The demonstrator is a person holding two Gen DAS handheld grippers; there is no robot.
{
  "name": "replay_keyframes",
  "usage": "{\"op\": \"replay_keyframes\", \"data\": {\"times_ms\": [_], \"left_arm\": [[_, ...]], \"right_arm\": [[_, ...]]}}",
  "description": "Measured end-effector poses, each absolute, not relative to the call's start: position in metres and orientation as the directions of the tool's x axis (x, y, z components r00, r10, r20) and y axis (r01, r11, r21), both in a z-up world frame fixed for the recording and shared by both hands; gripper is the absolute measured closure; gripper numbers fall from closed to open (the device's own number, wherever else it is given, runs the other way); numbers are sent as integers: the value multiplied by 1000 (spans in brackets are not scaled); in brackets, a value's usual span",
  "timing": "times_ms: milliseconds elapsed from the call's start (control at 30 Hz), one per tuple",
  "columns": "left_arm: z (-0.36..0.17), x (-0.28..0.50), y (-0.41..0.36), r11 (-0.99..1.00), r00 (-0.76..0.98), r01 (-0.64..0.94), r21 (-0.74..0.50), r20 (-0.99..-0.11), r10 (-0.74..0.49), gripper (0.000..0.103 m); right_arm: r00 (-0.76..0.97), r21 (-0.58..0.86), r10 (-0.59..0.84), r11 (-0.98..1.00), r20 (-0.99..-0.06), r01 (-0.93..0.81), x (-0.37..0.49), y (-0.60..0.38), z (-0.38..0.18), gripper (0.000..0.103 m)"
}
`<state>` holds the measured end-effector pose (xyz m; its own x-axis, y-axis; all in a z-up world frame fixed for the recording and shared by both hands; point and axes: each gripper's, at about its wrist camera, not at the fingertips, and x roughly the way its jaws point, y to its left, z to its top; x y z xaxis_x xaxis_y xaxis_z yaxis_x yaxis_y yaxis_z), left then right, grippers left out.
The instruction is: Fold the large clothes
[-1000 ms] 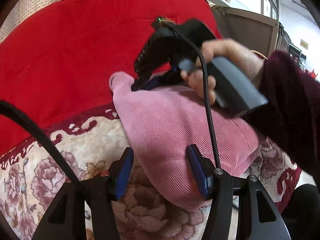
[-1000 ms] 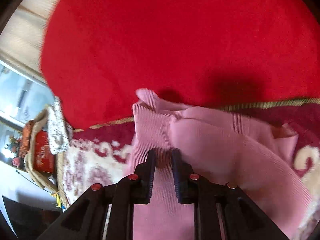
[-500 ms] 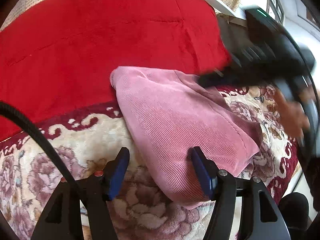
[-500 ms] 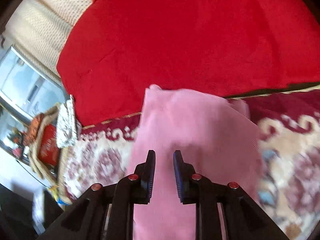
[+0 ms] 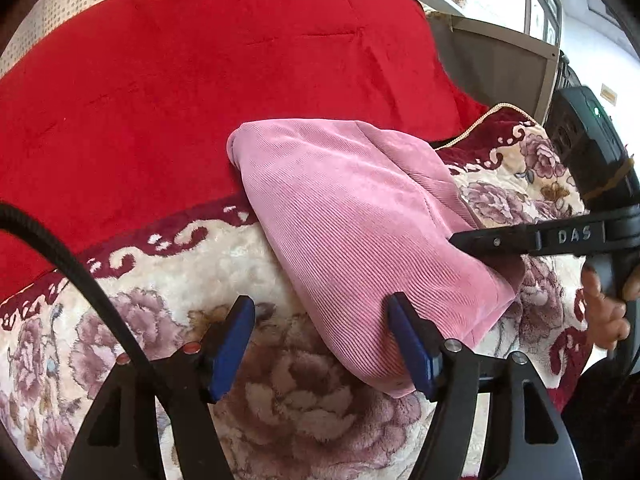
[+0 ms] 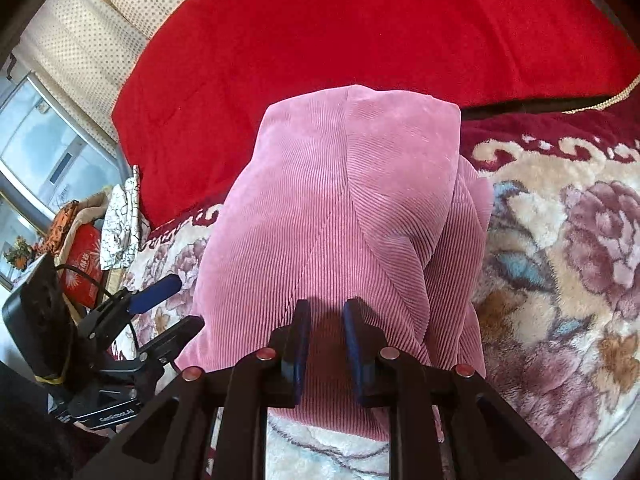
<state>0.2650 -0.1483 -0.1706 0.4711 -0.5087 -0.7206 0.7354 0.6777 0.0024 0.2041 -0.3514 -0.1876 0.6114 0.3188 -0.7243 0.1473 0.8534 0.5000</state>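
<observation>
A pink corduroy garment [image 5: 352, 216] lies folded into a compact stack on the floral blanket [image 5: 280, 400]; it also fills the middle of the right wrist view [image 6: 352, 208]. My left gripper [image 5: 320, 336] is open and empty, its fingers spread over the garment's near corner. My right gripper [image 6: 326, 320] hovers over the garment's near edge with its jaws a narrow gap apart and nothing between them. The right gripper also shows at the right of the left wrist view [image 5: 460, 240].
A red quilt [image 5: 180, 80] covers the bed behind the garment. The floral blanket [image 6: 560, 240] spreads to the right. A basket with a red bag [image 6: 80, 256] stands at the left by a window. A grey headboard [image 5: 500, 68] is at the back right.
My right gripper has let go of the garment's far end and drawn back to its near edge. The garment now lies flat and folded. The left gripper stays open.
</observation>
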Motion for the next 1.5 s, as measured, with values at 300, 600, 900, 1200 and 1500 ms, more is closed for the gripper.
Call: {"op": "replay_keyframes", "data": {"times_ms": [300,600,900,1200,1500], "left_arm": [[-168,261,-152,684,493,729,31,-716,-494,32],[-167,261,-155,688,506,724,43,-712,-488,30],[-167,266,-151,699,502,715,23,-712,-490,28],[-142,278,-127,774,589,631,-48,-620,-518,27],[-179,273,-158,774,636,612,164,-684,-358,27]], "right_arm": [[673,465,204,854,-711,233,242,-373,-158,82],[649,505,214,808,-730,302,264,-390,-209,82],[680,494,200,827,-706,269,229,-382,-184,80],[701,491,229,849,-675,195,196,-360,-169,80],[671,434,217,884,-709,173,205,-347,-189,75]]}}
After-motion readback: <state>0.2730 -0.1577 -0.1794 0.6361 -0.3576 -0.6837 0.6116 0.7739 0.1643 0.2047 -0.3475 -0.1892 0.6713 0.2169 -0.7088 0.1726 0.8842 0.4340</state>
